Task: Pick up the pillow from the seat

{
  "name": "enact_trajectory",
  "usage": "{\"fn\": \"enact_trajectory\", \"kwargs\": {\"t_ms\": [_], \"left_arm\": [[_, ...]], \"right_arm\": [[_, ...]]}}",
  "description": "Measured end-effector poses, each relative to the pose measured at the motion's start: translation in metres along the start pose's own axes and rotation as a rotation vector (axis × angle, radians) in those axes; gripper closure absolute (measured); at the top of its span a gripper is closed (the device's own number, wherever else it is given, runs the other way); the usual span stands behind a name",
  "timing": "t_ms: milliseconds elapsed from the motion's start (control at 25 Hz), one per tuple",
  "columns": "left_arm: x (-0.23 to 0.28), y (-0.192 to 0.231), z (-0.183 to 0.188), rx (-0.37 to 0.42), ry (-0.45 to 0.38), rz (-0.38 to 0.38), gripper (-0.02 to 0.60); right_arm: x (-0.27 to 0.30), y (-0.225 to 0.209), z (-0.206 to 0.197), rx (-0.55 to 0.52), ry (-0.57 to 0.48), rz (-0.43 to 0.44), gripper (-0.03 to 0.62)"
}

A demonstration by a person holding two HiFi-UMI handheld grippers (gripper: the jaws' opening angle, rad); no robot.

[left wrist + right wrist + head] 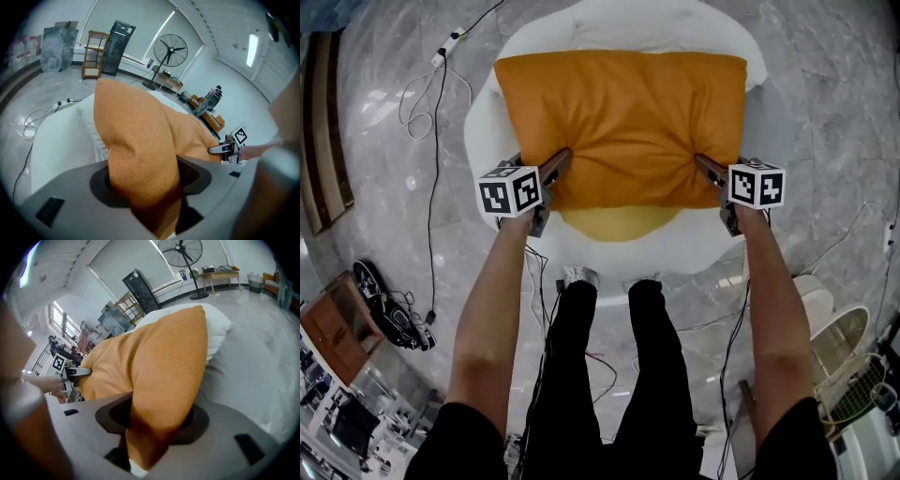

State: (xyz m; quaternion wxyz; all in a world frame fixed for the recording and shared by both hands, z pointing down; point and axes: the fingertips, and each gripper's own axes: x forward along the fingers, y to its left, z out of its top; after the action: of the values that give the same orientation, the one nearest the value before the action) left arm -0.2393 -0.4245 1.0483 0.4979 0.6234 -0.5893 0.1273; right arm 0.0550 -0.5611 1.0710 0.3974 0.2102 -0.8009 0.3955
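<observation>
Bright, even light fills the room. A ceiling lamp [253, 47] glows above the left gripper [143, 182]; the marble floor [375, 112] beside it shines with glare. Gripper views bend and darken at their edges.

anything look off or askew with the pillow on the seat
Nothing damaged or spilled. The orange pillow lies roughly square on the white seat; only its two near corners are bunched, pinched in the left gripper and right gripper. Loose cables trail over the floor beside the seat.
</observation>
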Motion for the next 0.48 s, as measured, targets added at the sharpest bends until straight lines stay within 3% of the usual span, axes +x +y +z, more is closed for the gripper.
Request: {"fn": "enact_trajectory", "kwargs": {"t_ms": [280, 480], "left_arm": [[-0.074, -0.05, 0.024, 0.036, -0.05, -0.015, 0.301], [-0.152, -0.092, 0.065, 0.1, -0.116, -0.007, 0.302]], "right_arm": [[-0.083, 0.045, 0.013, 0.015, -0.096, -0.035, 0.387], [-0.158, 0.096, 0.036, 0.011, -0.197, -0.052, 0.388]]}}
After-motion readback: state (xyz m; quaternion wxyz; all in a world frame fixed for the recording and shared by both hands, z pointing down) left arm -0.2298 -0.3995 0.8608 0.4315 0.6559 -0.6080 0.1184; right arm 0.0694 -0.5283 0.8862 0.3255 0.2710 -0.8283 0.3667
